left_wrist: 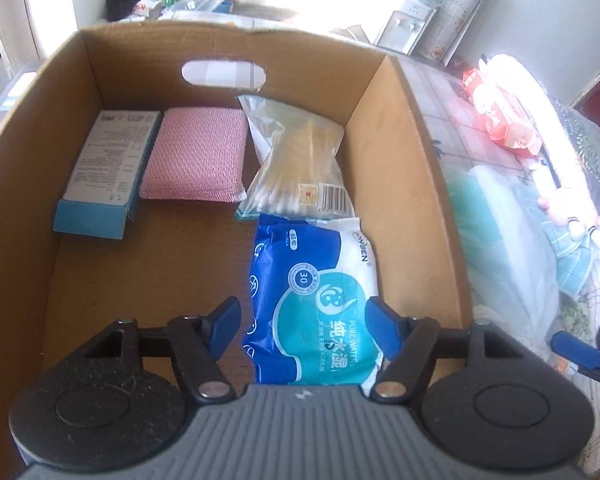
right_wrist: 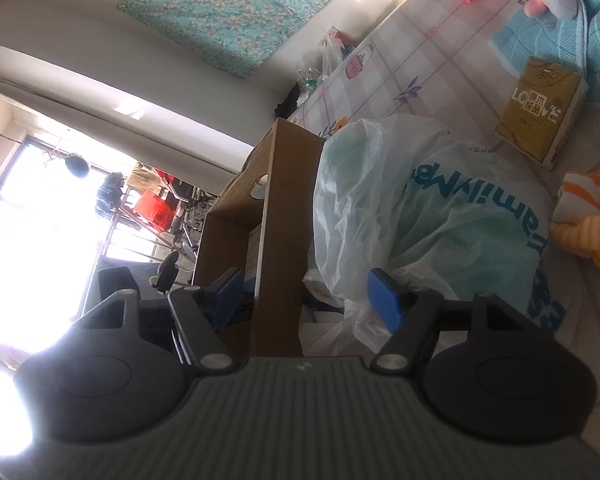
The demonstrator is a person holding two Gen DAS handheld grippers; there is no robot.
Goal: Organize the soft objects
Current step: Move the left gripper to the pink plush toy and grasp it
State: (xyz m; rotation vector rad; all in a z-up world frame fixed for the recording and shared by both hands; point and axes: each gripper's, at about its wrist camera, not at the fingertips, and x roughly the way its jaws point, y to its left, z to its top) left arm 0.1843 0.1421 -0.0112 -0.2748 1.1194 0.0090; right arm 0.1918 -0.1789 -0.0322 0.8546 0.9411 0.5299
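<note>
In the left wrist view an open cardboard box (left_wrist: pixel 412 152) holds a blue-white carton (left_wrist: pixel 104 172), a pink sponge cloth (left_wrist: pixel 196 154), a clear bag of cotton swabs (left_wrist: pixel 296 160) and a blue wet-wipes pack (left_wrist: pixel 316 300). My left gripper (left_wrist: pixel 306 330) is open above the wipes pack, its fingers either side of it, not clamping it. My right gripper (right_wrist: pixel 310 300) is open and empty, tilted sideways beside the box wall (right_wrist: pixel 282 240), in front of a translucent plastic bag (right_wrist: pixel 420 216).
On the patterned tablecloth lie a gold tissue pack (right_wrist: pixel 540 112), a blue towel (right_wrist: pixel 560 40), an orange-striped cloth (right_wrist: pixel 588 216), a pink plush toy (left_wrist: pixel 572 208) and a red tissue pack (left_wrist: pixel 496 108). A water dispenser (left_wrist: pixel 404 28) stands behind.
</note>
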